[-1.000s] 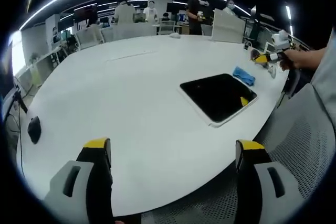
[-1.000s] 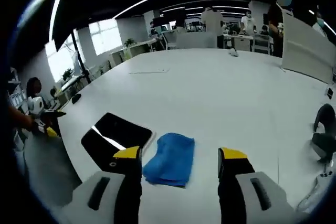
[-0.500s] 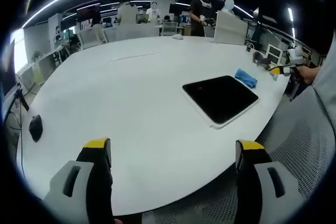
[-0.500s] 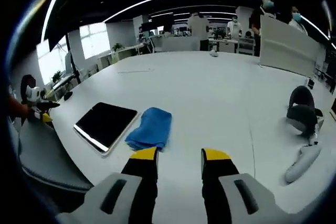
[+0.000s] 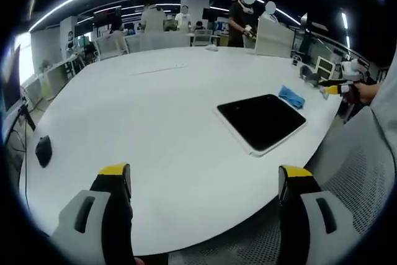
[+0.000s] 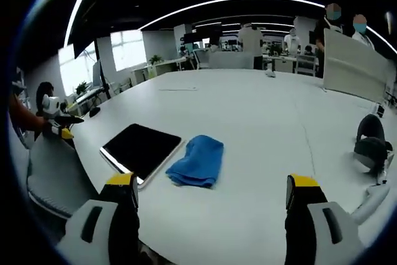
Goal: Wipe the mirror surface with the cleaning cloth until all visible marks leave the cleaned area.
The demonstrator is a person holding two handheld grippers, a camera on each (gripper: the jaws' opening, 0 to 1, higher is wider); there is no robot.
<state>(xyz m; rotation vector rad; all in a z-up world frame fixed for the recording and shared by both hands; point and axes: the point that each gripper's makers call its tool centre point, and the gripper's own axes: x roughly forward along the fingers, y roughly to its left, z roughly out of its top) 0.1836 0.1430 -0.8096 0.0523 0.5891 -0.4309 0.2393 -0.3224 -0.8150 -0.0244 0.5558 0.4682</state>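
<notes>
Left hand-held gripper (image 5: 205,181): jaws spread wide apart, nothing between them, held above the near edge of the white desk (image 5: 155,110). Right hand-held gripper (image 6: 214,190): jaws likewise wide apart and empty, held over the desk edge. The mirror (image 6: 141,149), a dark slab with a pale rim, is seen lying flat on the desk ahead and to the left of the right hand-held gripper; in the left gripper view the mirror (image 5: 261,121) is found ahead and to the right of the left hand-held gripper, near the desk's far-right edge. The blue cleaning cloth (image 6: 197,161) is seen crumpled on the desk just beside the mirror, ahead of the right hand-held gripper, closer to its left jaw; whether cloth and mirror touch cannot be told. From the left hand-held gripper the cloth (image 5: 291,97) is seen just past the mirror's far corner. Neither tool is in contact with cloth or mirror. A black mouse (image 5: 43,151) is seen far left of the left hand-held gripper. A mesh chair (image 5: 353,178) is seen by its right jaw.
</notes>
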